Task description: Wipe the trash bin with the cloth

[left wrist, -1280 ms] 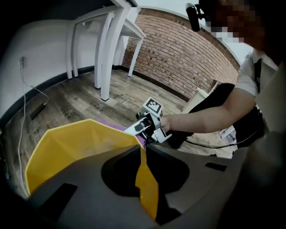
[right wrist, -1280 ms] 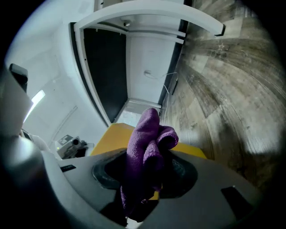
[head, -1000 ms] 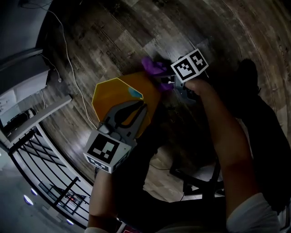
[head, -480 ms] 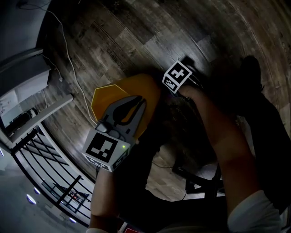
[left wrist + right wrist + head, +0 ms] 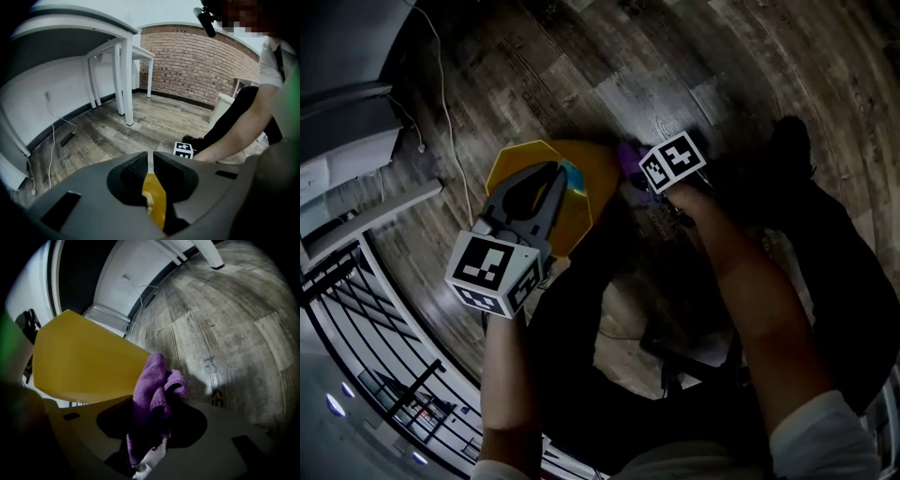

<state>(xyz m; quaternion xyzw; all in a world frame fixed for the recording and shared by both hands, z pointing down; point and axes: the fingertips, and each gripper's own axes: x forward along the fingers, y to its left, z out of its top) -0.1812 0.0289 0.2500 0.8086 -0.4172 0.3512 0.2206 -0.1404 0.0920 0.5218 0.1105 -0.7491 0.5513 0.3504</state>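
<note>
Left gripper [image 5: 150, 161] is pinched almost together on the thin rim of the yellow trash bin [image 5: 581, 211], steadying it on the wooden floor [image 5: 609, 66]; right gripper [image 5: 637, 183] is clamped on a bunched purple cloth [image 5: 152, 385], and the cloth sits at the bin's outer wall, touching it or very nearly so; I judge the wiping is under way on that side, though nothing tells me how much of the surface is done; the plastic shows no clear dirt or wet streak in this dim light, so what is left is a guess: the other faces, the inside, the base; the person's arms and dark legs cover the bin's lower part from above; 1 small blue patch by the rim is too small to name; whether the bin stands upright or tilted I cannot tell.
</note>
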